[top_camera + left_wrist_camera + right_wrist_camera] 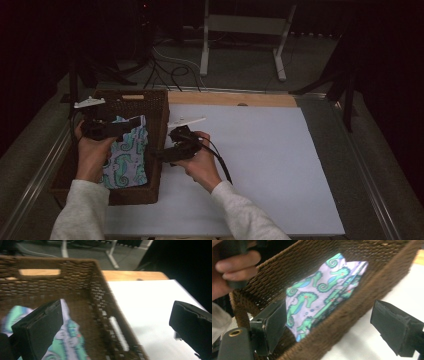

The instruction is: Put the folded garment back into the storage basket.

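Wicker basket, high view: brown woven basket [150, 107] at the left edge of my white board [260, 165], its long side running away from me.
Cloth, high view: folded pale cloth with green seahorses [127, 160] lying inside the basket, toward its right wall.
Left tongs, high view: my left tongs [135, 121] sit over the basket, tips above the far end of the cloth; my left hand [92, 150] holds them above the basket's left half.
Right tongs, high view: my right tongs [157, 155] point left across the basket's right wall, my right hand [200, 157] over the board just beside it.
Left tongs, left gripper view: jaws stand wide apart with nothing gripped between them; the left jaw is over the cloth [67, 340], the right jaw over the white board [145, 305]. The basket's wall [107, 307] runs between the two.
Right tongs, right gripper view: jaws stand wide, nothing clamped; one jaw is inside the basket [342, 315] near the cloth's lower corner, the other outside over the board [362, 340].
Cloth, right gripper view: the cloth [322, 292] leans against the near wall, a bit rumpled, free of both pads.
Left hand, right gripper view: fingers [237, 263] show at the upper left, above the basket's far rim.
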### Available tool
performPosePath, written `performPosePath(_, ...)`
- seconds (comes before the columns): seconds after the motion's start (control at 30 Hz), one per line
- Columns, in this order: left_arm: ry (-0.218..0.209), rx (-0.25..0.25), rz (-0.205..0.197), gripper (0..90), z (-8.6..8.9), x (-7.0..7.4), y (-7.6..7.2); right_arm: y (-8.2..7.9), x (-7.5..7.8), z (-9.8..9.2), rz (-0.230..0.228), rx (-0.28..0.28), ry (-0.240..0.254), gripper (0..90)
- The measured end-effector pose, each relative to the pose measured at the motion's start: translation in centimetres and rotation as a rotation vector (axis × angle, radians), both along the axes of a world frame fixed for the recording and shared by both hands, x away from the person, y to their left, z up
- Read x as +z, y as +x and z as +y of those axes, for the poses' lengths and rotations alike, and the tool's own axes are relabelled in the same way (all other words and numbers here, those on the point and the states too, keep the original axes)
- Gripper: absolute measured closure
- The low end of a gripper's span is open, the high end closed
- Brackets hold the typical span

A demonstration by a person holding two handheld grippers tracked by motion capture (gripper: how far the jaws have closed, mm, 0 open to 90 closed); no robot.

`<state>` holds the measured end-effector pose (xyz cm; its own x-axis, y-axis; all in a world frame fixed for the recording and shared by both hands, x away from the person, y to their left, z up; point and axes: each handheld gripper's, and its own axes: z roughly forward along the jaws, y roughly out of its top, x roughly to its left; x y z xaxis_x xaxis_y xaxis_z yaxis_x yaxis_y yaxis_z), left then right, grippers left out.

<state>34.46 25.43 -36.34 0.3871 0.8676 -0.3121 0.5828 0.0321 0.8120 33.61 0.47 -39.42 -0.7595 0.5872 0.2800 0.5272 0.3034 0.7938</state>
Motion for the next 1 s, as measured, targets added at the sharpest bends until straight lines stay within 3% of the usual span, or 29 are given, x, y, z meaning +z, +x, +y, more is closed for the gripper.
performPosePath(0.2,0.023,-0.015,-0.035,0.0,-1.4,0.1,-1.5,0.2,0.4,-2.8,-0.024,-0.025,0.006,13.9)
performPosePath(0.33,0.07,-0.024,-0.045,0.0,-2.4,0.1,-2.3,0.3,0.5,-4.8,-0.041,-0.048,0.011,13.9)
performPosePath(0.43,0.072,-0.023,-0.05,0.0,-2.7,0.0,-2.7,0.3,0.5,-5.9,-0.043,-0.062,0.016,13.9)
performPosePath(0.47,0.097,-0.012,-0.053,0.0,-3.0,-0.1,-3.1,0.4,0.4,-7.1,-0.042,-0.079,0.022,13.8)
performPosePath(0.77,0.1,-0.026,-0.054,0.0,-4.2,-0.9,-4.5,0.4,0.0,-12.0,-0.057,-0.128,0.025,13.3)
performPosePath(1.0,0.092,-0.051,-0.059,0.0,-5.1,-1.6,-5.1,-0.1,-0.2,-15.9,-0.106,-0.181,0.017,13.5)
